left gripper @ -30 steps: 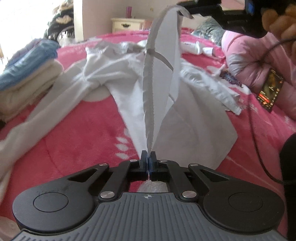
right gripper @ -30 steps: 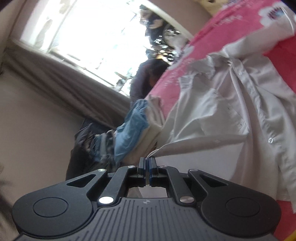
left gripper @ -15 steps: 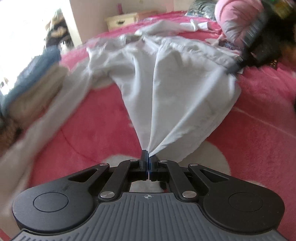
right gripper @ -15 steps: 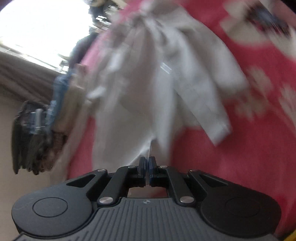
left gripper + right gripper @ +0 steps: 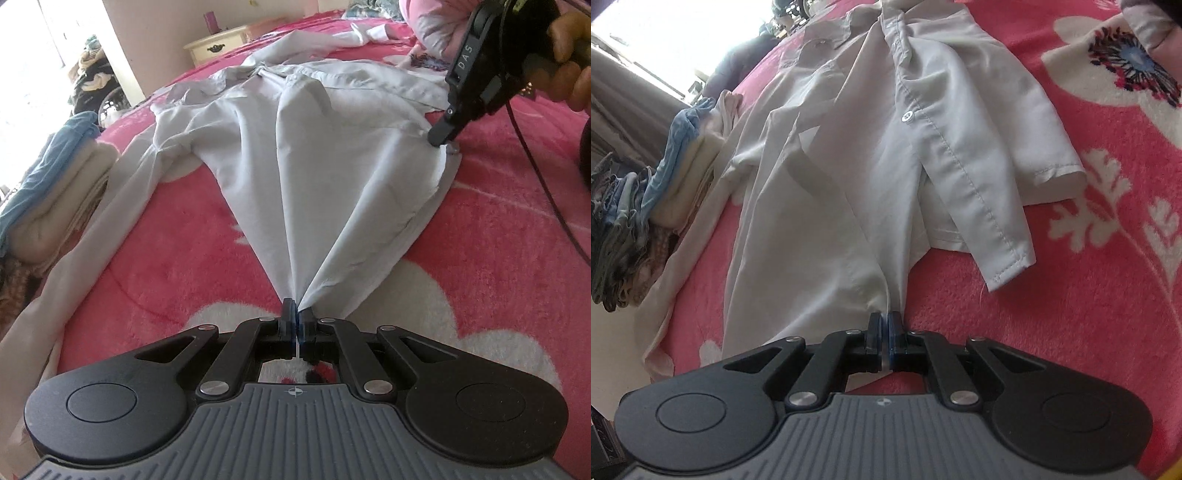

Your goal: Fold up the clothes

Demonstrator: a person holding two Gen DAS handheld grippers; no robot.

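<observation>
A pale grey shirt (image 5: 314, 155) is lying spread on a pink blanket (image 5: 177, 266) with white flowers, its collar end pointing away toward the far side of the bed. Its hem is being pinched at two corners. One corner is being gripped by the left gripper (image 5: 296, 317), whose jaws are pressed together on the cloth, so that folds are being drawn into a fan running from the jaws up across the shirt. The other corner is being clamped by the right gripper (image 5: 441, 142), which is being held in a hand (image 5: 570, 70) at the upper right of the left view, with its tip down at the blanket; in the right wrist view its jaws (image 5: 885, 325) are also seen closed on a gathered edge of cloth. The button strip (image 5: 945, 147), with one button (image 5: 907, 117) showing, is being seen lying over the front panel, and a short sleeve (image 5: 1045, 147) is resting flat on the blanket to the right. A long sleeve (image 5: 92, 236) is trailing along the blanket on the left. Beside that sleeve, a stack of folded clothes (image 5: 48, 184) in blue and cream is sitting at the bed's edge. Beyond the bed, a cream nightstand (image 5: 218, 46) is standing against the wall.
</observation>
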